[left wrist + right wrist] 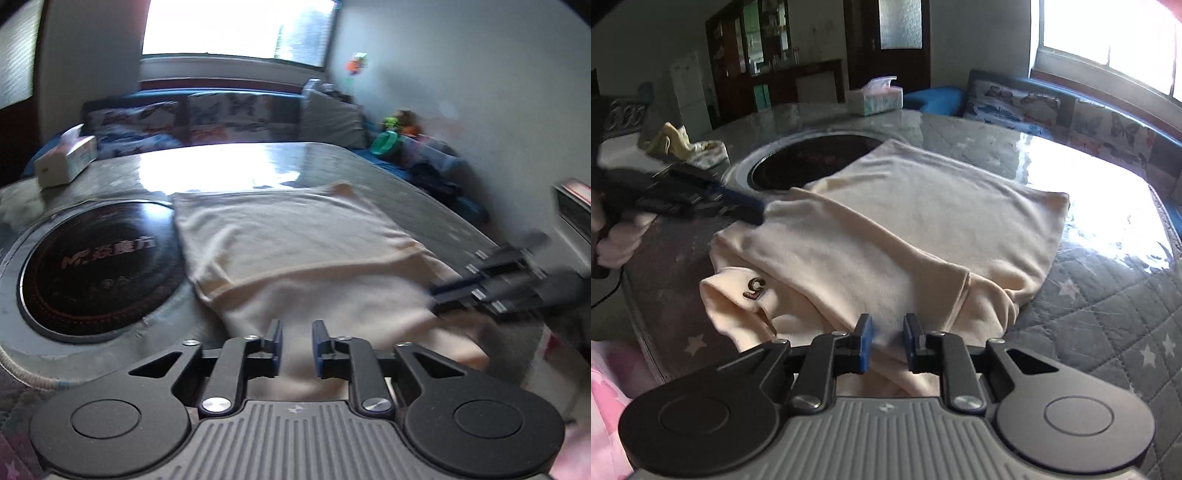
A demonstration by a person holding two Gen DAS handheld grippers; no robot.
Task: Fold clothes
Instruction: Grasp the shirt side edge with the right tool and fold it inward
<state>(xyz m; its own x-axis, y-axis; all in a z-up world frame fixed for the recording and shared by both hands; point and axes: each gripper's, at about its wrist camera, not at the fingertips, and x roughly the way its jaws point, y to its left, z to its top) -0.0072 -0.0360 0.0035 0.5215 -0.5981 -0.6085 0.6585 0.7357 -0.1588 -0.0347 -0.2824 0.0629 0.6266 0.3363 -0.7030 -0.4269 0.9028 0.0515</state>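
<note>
Jaws part-open on both, left gripper (294, 345) and right gripper (887, 341) empty, over folded cream garment (916, 221), worktop (1108, 314).

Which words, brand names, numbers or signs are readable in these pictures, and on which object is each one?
"MF" logo and Chinese "焱魔方": on the black round cooktop set in the table.
A brown mark like "G" or "5": on the cream garment; which one, I cannot tell.
Tissue box print: too blurred.

Both wrist views look low, close, across the same garment (295, 236).
</note>
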